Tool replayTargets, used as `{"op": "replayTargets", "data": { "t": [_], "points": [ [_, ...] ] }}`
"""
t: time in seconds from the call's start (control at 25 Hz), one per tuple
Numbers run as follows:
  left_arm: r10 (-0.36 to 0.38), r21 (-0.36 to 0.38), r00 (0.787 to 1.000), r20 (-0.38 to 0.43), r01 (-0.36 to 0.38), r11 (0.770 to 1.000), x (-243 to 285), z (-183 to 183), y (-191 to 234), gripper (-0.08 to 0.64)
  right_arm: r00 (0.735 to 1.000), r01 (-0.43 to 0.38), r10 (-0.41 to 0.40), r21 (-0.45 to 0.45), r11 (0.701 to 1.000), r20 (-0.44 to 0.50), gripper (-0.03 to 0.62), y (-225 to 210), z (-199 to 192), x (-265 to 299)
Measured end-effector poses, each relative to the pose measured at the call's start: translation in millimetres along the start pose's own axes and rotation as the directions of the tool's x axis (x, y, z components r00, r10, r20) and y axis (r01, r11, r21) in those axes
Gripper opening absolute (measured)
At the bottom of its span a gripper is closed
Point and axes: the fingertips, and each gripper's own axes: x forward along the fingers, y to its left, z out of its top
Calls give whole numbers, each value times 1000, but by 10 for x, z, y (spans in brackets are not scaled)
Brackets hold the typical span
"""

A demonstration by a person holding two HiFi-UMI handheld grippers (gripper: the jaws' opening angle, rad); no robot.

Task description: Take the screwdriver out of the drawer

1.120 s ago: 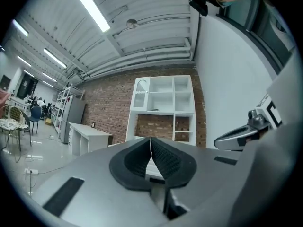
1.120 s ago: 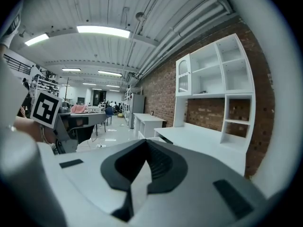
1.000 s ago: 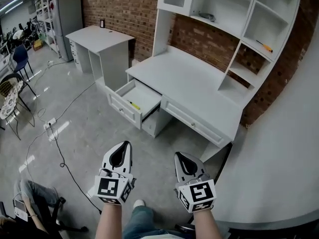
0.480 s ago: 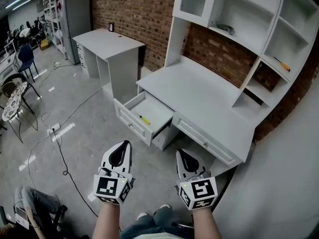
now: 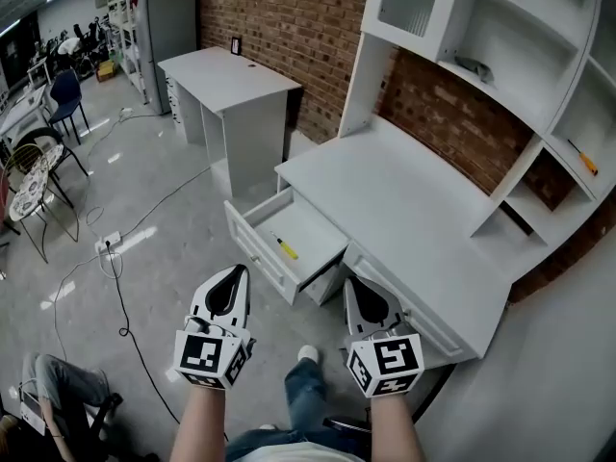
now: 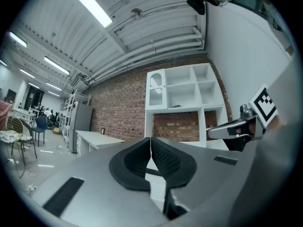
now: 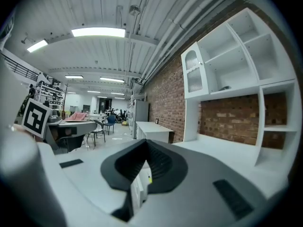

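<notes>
The approach is judged in hand: the white wooden bench (image 5: pixel 404 200) and its open white drawer (image 5: pixel 258 256) are seen ahead of both grippers. The small yellow-handled screwdriver (image 5: pixel 286 248) lies in that drawer, ahead of and between the left gripper (image 5: pixel 231 282) and right gripper (image 5: pixel 358 292), whose jaws are together and empty. A closer reach and opened jaws are called for next. The drawer's inside is shown plainly only by the head view.

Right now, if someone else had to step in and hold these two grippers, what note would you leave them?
Left gripper: shut, empty, held out short of the drawer.
Right gripper: shut, empty, alongside it.
The drawer of the white desk is open; the yellow screwdriver lies inside.
Done: drawer open, nothing gripped yet.
Left: reach in, open a gripper, close on the screwdriver, lift it out.
</notes>
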Motion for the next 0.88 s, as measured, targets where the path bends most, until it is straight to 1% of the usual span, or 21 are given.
{"op": "replayTargets", "data": {
  "t": [0.4,0.6,0.76,0.8,0.84,0.88],
  "points": [
    [113,17,993,-31,-113,993,1428,-117,312,15,995,-96,96,10,995,-11,11,-995,81,1351],
    [179,13,982,-53,-179,984,1964,-210,491,15,988,-155,155,-5,988,-12,11,-1275,75,1877],
    [194,25,979,-63,-193,981,2263,-297,571,15,980,-186,188,34,982,-62,14,-1388,-74,2215],
    [196,28,978,-67,-195,980,2294,-325,592,15,976,-204,208,51,978,-69,62,-1373,-115,2274],
    [201,28,977,-73,-200,979,2316,-353,620,15,971,-221,226,66,973,-74,186,-1353,-154,2333],
    [207,25,975,-80,-206,978,2337,-379,652,15,968,-232,238,76,970,-79,233,-1337,-189,2396]
  ]
}}
